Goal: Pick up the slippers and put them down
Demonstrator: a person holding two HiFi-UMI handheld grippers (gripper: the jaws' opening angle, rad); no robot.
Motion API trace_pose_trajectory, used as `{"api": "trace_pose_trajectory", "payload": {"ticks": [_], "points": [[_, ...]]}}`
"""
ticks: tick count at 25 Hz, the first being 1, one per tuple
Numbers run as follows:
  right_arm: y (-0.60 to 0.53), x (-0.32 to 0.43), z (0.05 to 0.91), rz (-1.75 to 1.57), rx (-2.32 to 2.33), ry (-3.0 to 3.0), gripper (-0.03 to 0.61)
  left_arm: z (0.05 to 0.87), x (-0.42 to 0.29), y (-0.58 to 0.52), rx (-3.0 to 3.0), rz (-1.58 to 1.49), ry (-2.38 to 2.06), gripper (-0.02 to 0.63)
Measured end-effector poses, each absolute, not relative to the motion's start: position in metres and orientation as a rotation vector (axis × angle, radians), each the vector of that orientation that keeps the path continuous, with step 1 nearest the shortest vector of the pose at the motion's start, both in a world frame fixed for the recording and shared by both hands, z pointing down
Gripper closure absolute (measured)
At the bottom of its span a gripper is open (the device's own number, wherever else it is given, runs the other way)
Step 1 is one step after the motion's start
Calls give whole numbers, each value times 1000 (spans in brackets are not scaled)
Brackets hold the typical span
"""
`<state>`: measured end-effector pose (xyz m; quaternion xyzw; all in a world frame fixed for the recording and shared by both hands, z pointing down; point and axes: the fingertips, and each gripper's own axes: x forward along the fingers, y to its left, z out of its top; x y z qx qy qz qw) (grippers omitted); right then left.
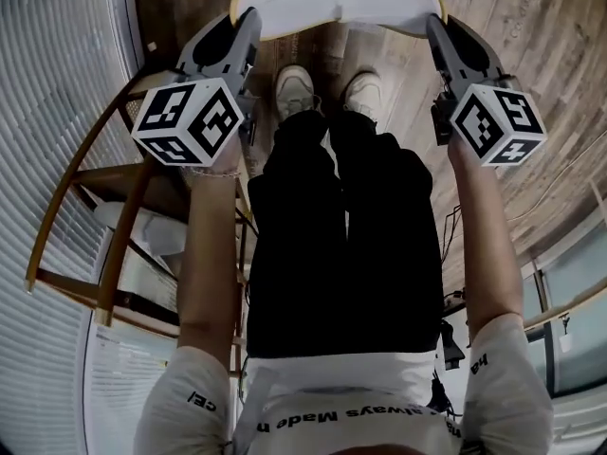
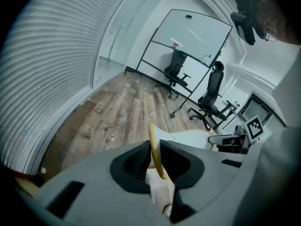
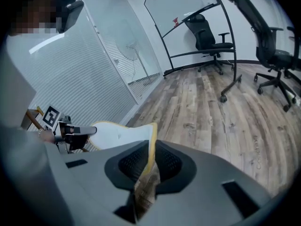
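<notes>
Jaws on both sides are clamped tight. The left gripper (image 1: 248, 25) pinches the yellow edge at one end of a white slipper (image 1: 337, 3), and the right gripper (image 1: 438, 27) pinches the yellow edge at the other end. The slipper hangs stretched between them, out in front of the person and above the wooden floor (image 1: 536, 27), just beyond the toes of their white shoes (image 1: 296, 88). From each gripper view I can see the rim running straight into the narrow gap between the pads, with the white body reaching across to the other gripper. Whether this is one slipper or a pair pressed together I cannot tell.

By my reckoning the pick-up is done and the putting-down is in hand. What comes next calls for bringing both ends down evenly until the sole meets the floor, clear of the shoes. Then both grips should let go together, so neither end drops or drags first.
</notes>
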<state>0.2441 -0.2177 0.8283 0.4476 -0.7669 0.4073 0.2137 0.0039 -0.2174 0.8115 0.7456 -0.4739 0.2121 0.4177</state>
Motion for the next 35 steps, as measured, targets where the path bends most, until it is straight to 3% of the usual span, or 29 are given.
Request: {"api": "trace_pose_trajectory", "payload": {"ticks": [15,23,25,30,35], "points": [[-227,229,1061,1197,1122,-2141,535,1033,-8,-235,1898,615,-1105,551],[-218,232,1102,1203,1192,-2077,528,1076,-19,-221,1897,678,-1152,536],[-216,239,1105,1175,1197,-2059,452,1078,-18,-218,1900,750,-1163,452],[-223,247,1065,1122,1178,-2070,445,1041,-21,-219,1881,814,-1182,445],[-229,244,956,1010,1165,-2121,446,948,-13,-221,1910,743,-1190,445]]}}
